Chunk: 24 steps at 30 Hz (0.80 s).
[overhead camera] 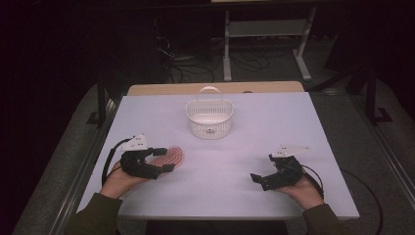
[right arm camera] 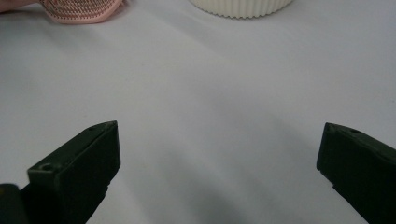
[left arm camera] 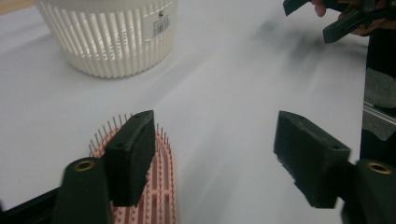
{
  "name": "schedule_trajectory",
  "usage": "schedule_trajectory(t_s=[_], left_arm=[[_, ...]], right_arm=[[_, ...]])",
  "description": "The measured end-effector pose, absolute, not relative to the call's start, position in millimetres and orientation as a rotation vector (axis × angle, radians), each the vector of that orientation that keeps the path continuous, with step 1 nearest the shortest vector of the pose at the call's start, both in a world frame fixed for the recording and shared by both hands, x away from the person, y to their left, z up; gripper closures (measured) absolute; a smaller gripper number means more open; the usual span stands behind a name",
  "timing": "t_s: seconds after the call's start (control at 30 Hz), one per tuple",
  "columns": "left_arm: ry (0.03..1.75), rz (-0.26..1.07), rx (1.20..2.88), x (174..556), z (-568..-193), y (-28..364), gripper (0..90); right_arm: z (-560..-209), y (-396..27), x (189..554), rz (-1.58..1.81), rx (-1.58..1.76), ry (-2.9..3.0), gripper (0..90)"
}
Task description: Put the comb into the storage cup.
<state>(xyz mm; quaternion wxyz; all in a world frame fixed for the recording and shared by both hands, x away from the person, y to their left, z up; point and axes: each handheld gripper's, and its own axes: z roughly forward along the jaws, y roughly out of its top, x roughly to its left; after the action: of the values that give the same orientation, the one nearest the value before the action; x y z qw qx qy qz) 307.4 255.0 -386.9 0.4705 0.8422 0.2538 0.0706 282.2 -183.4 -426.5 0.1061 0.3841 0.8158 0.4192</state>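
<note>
A pink hairbrush lies bristles up on the white table, left of centre. My left gripper hovers over its near end, open, with nothing pressed between the pads. In the left gripper view the hairbrush sits beneath the left-hand jaw, and the gap of the left gripper holds only bare table. My right gripper rests at the front right, open and empty; in its own view the right gripper has its jaws spread wide over bare tabletop.
A white slatted basket with a handle stands at the middle back of the table. Its ribbed wall fills the top left of the left gripper view. Dark floor with cables and a desk frame lies beyond the table.
</note>
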Motion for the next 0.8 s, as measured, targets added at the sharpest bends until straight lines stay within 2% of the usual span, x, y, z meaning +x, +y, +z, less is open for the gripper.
schedule_trajectory(t_s=[0.43,0.8], left_arm=[[0.565,0.211,2.065,306,-397,243,0.5],[0.562,0.215,2.062,305,-397,243,0.0]], right_arm=[[-427,-183,282,1.233,1.123,2.411,0.0],[-429,-183,282,1.226,1.121,2.414,0.0]])
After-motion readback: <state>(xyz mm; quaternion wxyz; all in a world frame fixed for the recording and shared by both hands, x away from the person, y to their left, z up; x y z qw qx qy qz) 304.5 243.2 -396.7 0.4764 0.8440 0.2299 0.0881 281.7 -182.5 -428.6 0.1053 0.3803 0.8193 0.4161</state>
